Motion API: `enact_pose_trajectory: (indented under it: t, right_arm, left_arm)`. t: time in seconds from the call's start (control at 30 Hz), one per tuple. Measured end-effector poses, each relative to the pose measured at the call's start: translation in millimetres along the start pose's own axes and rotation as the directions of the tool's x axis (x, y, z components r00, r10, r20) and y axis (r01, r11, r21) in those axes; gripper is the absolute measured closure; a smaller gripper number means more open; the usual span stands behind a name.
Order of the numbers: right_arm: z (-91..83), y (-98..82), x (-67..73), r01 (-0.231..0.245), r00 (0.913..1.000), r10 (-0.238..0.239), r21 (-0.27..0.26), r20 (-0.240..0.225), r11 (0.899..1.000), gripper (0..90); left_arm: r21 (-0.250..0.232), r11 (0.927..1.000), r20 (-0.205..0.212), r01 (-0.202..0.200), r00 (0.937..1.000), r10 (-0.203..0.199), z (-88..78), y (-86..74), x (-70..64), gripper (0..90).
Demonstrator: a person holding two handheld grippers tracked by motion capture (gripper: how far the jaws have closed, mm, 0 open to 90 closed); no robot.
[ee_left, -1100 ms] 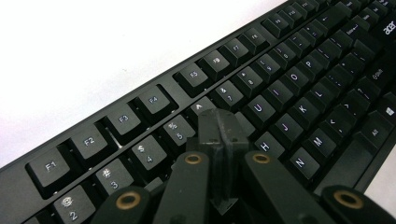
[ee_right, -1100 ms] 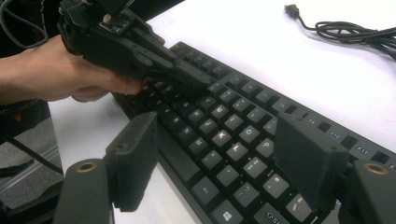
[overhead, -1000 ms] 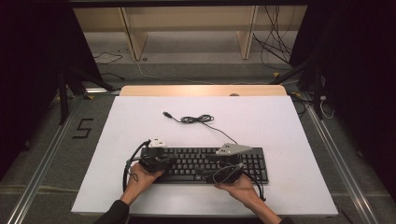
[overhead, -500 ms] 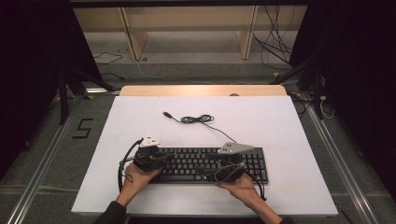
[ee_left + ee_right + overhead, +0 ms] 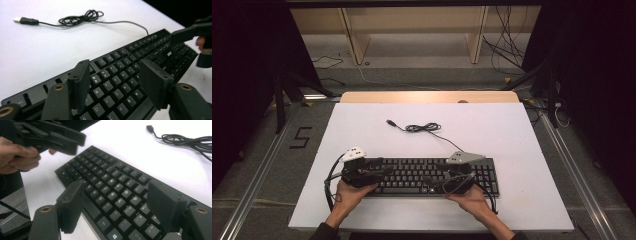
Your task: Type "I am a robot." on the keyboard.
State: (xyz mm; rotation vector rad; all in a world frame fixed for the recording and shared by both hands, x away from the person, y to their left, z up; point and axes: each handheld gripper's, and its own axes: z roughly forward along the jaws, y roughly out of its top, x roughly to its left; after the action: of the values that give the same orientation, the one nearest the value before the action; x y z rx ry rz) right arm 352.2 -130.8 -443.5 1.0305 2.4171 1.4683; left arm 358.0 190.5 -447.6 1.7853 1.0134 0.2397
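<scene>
A black keyboard [image 5: 422,175] lies flat near the front of the white table [image 5: 512,130], also seen in the left gripper view [image 5: 140,50] and the right gripper view [image 5: 105,167]. My left gripper [image 5: 383,170] [image 5: 113,67] hovers over the keyboard's left end. Its jaws have just been opening, and nothing is between them but the keys below. My right gripper [image 5: 433,179] [image 5: 117,188] is open above the keys toward the right end and holds nothing. The keyboard's cable [image 5: 424,128] lies in a loose coil behind it and ends in a USB plug [image 5: 389,122].
A wooden strip [image 5: 427,97] runs along the table's back edge. Beyond it stand shelf legs, with loose cables on the floor. White table surface lies bare around the coil and on either side of the keyboard.
The left gripper's jaws have gone from shut to open, and that hand has drawn a little to the left and up. The right hand and the keyboard have stayed put.
</scene>
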Motion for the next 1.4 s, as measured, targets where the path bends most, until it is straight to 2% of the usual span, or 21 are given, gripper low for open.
enact_pose_trajectory:
  t: [0.13,0.27,0.53,0.77,0.9,1.4]
  right_arm:
    - [2.1,-0.9,-0.4,0.010,1.0000,-0.010,0.015,0.002,1.000,37.3]
    - [4.2,-2.0,-1.0,0.019,0.9998,-0.019,0.036,0.009,0.999,49.7]
    - [11.8,-4.5,-0.5,0.042,0.9990,-0.043,0.092,0.011,0.995,73.5]
    - [21.4,-6.8,-0.5,0.057,0.9982,-0.058,0.134,0.009,0.989,86.8]
    - [26.2,-7.9,-0.1,0.063,0.9977,-0.066,0.156,0.014,0.986,90.0]
    - [37.6,-11.2,1.0,0.076,0.9963,-0.082,0.201,0.024,0.977,90.0]
  left_arm:
    - [-0.037,0.9992,0.007,0.014,0.9999,-0.014,-9.7,-3.7,1.0,37.3]
    - [-0.062,0.9979,0.007,0.018,0.9998,-0.018,-16.3,-8.5,0.9,34.7]
    - [-0.064,0.9979,0.000,0.007,1.0000,-0.007,-23.3,-16.2,0.6,31.3]
    - [-0.069,0.9976,-0.003,0.007,1.0000,-0.007,-27.5,-21.1,-0.1,29.8]
    - [-0.070,0.9975,-0.006,0.000,1.0000,0.000,-29.0,-22.7,-0.8,29.6]
    - [-0.065,0.9978,-0.003,-0.011,0.9999,0.010,-28.3,-24.7,-3.4,29.1]
